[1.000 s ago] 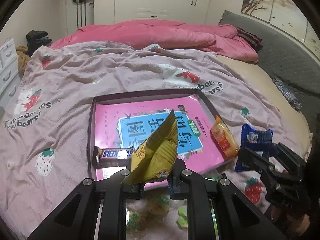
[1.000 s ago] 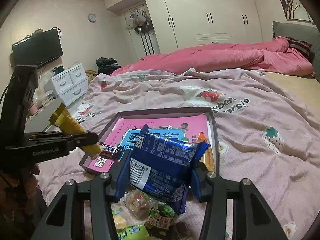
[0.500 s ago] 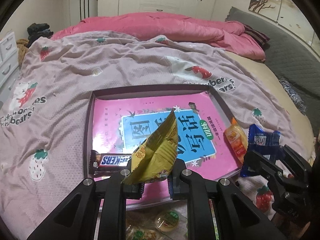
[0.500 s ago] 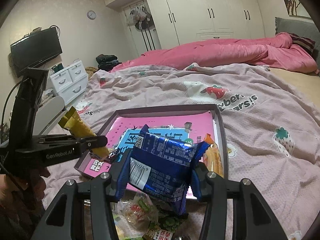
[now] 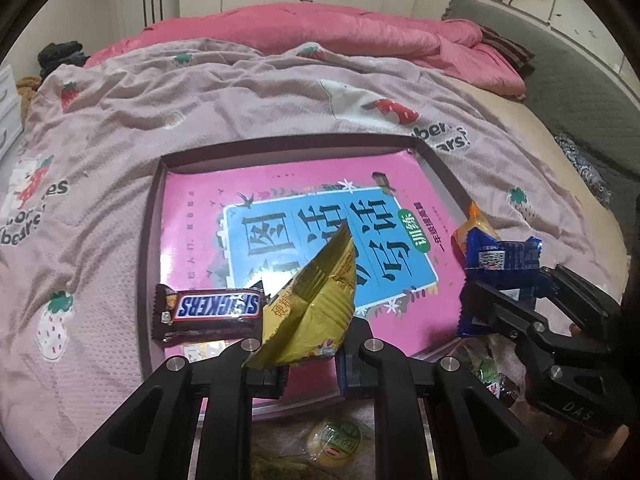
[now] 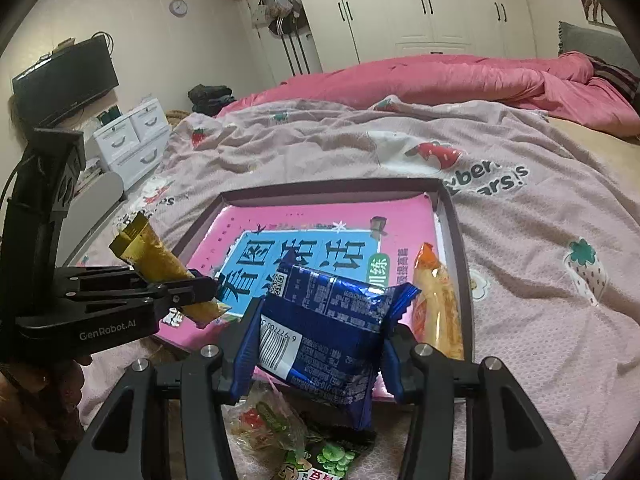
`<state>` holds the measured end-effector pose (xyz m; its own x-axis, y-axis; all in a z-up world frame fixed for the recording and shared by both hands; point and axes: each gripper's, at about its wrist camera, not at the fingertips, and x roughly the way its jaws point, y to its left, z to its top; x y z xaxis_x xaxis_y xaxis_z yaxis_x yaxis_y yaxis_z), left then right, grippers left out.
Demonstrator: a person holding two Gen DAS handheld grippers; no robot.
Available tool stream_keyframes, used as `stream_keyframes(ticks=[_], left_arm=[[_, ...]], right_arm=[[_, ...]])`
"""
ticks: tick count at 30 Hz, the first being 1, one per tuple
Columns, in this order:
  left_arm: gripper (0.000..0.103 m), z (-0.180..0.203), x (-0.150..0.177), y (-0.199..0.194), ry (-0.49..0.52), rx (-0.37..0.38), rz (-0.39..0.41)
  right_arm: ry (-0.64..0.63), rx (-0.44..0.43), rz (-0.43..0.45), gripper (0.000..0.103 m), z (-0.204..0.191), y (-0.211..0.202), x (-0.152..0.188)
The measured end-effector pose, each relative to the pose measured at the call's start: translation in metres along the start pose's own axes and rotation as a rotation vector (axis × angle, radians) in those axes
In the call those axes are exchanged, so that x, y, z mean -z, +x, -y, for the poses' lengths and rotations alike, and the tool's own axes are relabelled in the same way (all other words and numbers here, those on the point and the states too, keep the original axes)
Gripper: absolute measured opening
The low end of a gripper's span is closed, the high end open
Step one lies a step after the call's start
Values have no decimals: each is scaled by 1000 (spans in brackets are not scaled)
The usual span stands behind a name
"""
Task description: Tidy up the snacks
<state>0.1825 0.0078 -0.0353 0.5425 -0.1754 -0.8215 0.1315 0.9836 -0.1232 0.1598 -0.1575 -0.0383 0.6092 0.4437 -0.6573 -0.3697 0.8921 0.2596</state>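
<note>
my left gripper point(image 5: 310, 360) is clamped tight on a crumpled yellow snack packet point(image 5: 316, 308), which i hold just above the near edge of the shallow dark tray point(image 5: 154, 248), right beside the snickers bar point(image 5: 212, 310) lying in its near left corner. my right gripper point(image 6: 316, 356) has its jaws closed on a blue wrapped snack point(image 6: 320, 332) at the tray's near right, next to an orange packet point(image 6: 434, 304) lying along the right wall. the tray sits on a pink strawberry blanket point(image 5: 100, 152), lined with a pink book point(image 5: 280, 208), and loose snacks point(image 6: 280, 432) lie on the blanket in front of it.

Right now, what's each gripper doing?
Left gripper: shut on the yellow packet.
Right gripper: shut on the blue packet.
</note>
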Motion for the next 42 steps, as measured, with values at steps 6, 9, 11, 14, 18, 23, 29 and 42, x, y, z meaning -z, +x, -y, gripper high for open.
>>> stream_keyframes(ticks=[6,9,11,14,18,23,29,42], left_arm=[[17,4,1,9,18,14,-28],[18,6,1,14,24,24,-44],[18,7,0,19,24,35,-60],[18,10,-1,21,33,46,-65],[18,16,-2,24,46,92,-90],[19,26,-3,29,82,113,-111],[20,26,-3,39,79,112,-132],[28,18,-5,44,59,68,-112]], right_arm=[[8,3,-35,51,2,10,1],[4,20,-65,51,3,16,3],[6,27,-78,51,4,20,4],[-6,40,-74,51,4,20,5],[-33,75,-78,52,2,24,5],[-20,69,-87,53,5,26,4],[-22,57,-98,53,3,28,6],[-14,69,-77,53,4,24,3]])
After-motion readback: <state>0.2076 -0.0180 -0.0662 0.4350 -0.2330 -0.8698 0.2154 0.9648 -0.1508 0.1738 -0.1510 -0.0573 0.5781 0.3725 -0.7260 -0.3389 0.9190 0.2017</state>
